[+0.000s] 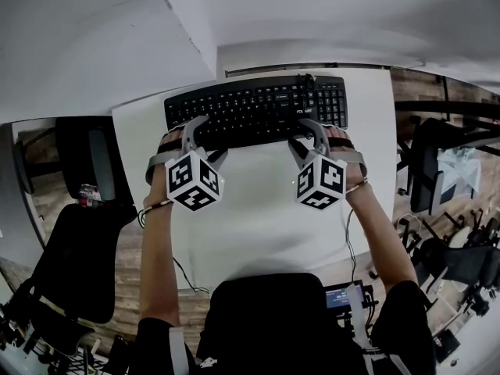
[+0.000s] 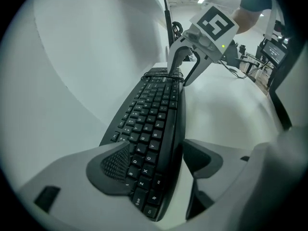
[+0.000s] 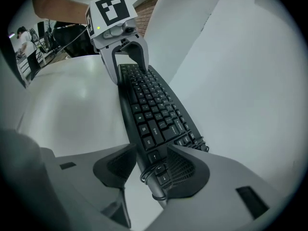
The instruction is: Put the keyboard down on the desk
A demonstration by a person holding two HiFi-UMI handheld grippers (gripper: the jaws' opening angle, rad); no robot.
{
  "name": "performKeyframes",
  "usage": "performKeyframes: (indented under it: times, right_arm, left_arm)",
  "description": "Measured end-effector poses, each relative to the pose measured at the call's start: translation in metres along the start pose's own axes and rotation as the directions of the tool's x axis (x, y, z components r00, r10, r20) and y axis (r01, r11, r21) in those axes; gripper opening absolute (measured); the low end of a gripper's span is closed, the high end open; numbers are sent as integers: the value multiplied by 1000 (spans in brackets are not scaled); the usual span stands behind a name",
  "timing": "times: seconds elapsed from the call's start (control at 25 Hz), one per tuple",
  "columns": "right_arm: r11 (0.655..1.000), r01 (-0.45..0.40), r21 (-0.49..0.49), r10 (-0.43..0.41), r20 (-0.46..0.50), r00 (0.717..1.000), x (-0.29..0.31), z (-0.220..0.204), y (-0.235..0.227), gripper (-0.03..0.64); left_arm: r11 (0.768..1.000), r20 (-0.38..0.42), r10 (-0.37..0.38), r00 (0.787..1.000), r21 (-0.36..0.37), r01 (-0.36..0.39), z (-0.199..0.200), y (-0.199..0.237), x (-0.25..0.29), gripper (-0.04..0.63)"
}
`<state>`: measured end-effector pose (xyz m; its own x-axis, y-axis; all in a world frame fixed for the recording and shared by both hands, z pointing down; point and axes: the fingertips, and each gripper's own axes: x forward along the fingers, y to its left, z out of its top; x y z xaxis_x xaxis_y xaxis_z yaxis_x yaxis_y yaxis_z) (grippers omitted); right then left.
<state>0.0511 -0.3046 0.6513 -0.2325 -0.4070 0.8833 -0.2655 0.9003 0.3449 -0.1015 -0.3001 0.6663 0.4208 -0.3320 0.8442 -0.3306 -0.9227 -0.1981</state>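
A plain white wall (image 1: 78,37) is seen behind everything, w/ the white rectangular table (image 1: 258,209) set right against it. A black office chair (image 1: 86,264) is parked off the table's left side, on wood-look flooring (image 1: 129,287).

The black plastic full-size keyboard (image 1: 250,112) is found lying on the table, keys up, along the far edge just beside the wall, numpad end to the right.

The left tool (image 2: 156,160), grey w/ a black-and-white marker cube on it, is held at the kb's left end and pointed steeply down. Its jaws are spread wide and that end of the kb is straddled. One ribbed dark pad (image 2: 113,165) is seen over the key side. The other pad (image 2: 202,158) is seen clear of the front edge, w/ a strip of white table showing in between, so nothing is clamped there.

Same deal at the right end. The right tool (image 3: 151,165) is held w/ jaws wide, the kb's end between them but not squeezed. Its near-side pad (image 3: 115,165) is parted from the front edge by a visible gap, and the far-side pad (image 3: 185,172) is seen over the arrow keys. Whether that one touches can't be told.

A thin black cable loop (image 3: 149,177) is seen wrapped round the kb's right end, right between those jaws.
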Motion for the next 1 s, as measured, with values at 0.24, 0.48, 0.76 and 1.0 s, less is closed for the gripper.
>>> performKeyframes:
  times: [0.24, 0.48, 0.76, 1.0]
  right_arm:
    - [1000, -3, 3, 3, 2, 1000, -1, 0, 2, 209]
    - [1000, 9, 30, -9, 10, 1000, -6, 4, -4, 209]
    - [993, 6, 118, -13, 60, 998, -29, 16, -12, 187]
    - [982, 56, 180, -78, 120, 990, -60, 32, -25, 130]
  left_arm:
    - [1000, -4, 6, 1000, -5, -6, -2, -2, 1, 354]
    - [999, 15, 12, 1000, -31, -11, 3, 1, -6, 351]
    - [994, 71, 97, 993, -59, -92, 26, 6, -30, 225]
    - [980, 113, 174, 978, -120, -160, 43, 5, -59, 136]
